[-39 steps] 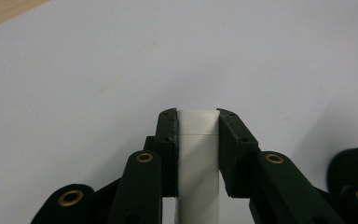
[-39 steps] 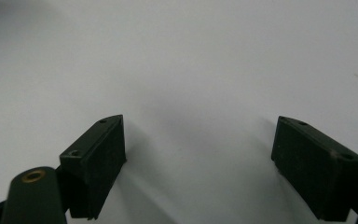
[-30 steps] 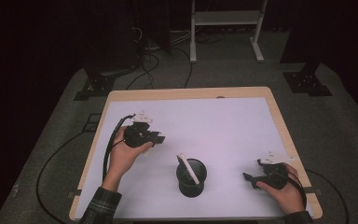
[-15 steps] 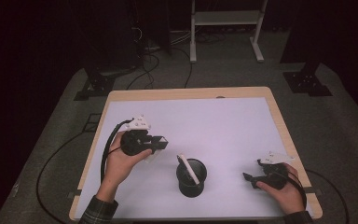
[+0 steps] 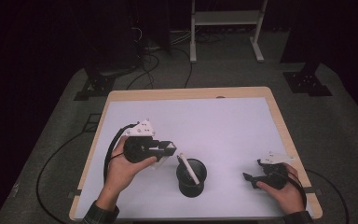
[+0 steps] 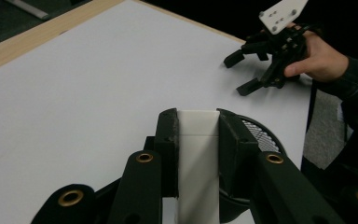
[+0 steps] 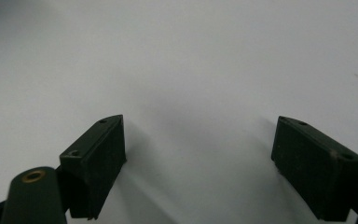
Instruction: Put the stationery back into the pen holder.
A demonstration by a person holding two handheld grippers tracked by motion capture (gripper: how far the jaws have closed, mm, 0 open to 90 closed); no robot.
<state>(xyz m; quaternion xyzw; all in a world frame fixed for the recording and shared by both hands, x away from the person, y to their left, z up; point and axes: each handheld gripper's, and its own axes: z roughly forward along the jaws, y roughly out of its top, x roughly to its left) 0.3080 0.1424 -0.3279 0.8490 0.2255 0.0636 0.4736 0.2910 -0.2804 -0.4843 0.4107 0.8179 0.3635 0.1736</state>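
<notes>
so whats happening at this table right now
A person holds a tool in each hand over a white table. The left tool is shut on a white block, just beside a black mesh cup that already holds a white stick. The right tool rests open on the table, empty.

White block (image 6: pixel 198 154): flat, rectangular, plain white bar; clamped between the two black jaws of the left gripper (image 5: pixel 168 148), its end level with the jaw tips, held above the table just beside the cup.
Black cup (image 5: pixel 191 177): round, mesh-walled, upright on the white tabletop; one white bar (image 5: pixel 187 168) leans inside it, tilted.
</notes>
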